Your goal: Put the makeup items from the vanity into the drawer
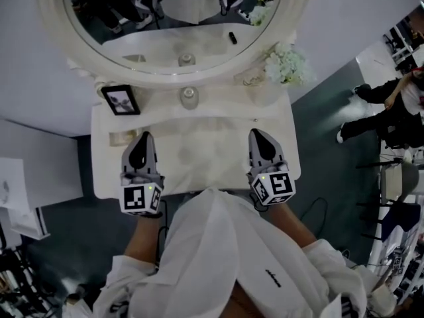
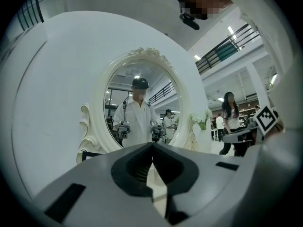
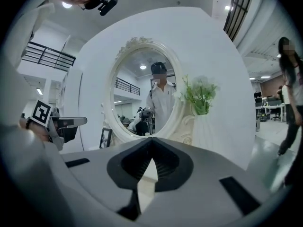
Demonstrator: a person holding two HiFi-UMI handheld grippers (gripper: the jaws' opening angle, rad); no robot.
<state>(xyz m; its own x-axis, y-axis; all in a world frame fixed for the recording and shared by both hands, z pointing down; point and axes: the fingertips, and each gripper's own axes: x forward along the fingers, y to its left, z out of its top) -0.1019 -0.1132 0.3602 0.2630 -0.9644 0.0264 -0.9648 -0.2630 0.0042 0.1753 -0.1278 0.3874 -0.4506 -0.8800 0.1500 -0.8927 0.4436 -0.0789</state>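
A white vanity (image 1: 199, 158) with an oval mirror (image 1: 179, 18) stands in front of me. At the back of its top, under the mirror, sits a round clear bottle (image 1: 189, 98). A small pale item (image 1: 122, 138) lies at the left, just beside my left gripper (image 1: 142, 136). A tiny dark item (image 1: 256, 120) lies beyond my right gripper (image 1: 258, 133). Both grippers hover over the front half of the top, pointing at the mirror. The left gripper (image 2: 152, 144) and the right gripper (image 3: 151, 138) are each shut with nothing between the jaws. No drawer shows; my body hides the vanity's front.
A black picture frame (image 1: 120, 100) stands at the back left and a vase of white flowers (image 1: 286, 65) at the back right. A person in dark clothes (image 1: 391, 105) is on the floor to the right, near a stand (image 1: 397, 177). White boxes (image 1: 13, 197) sit at the left.
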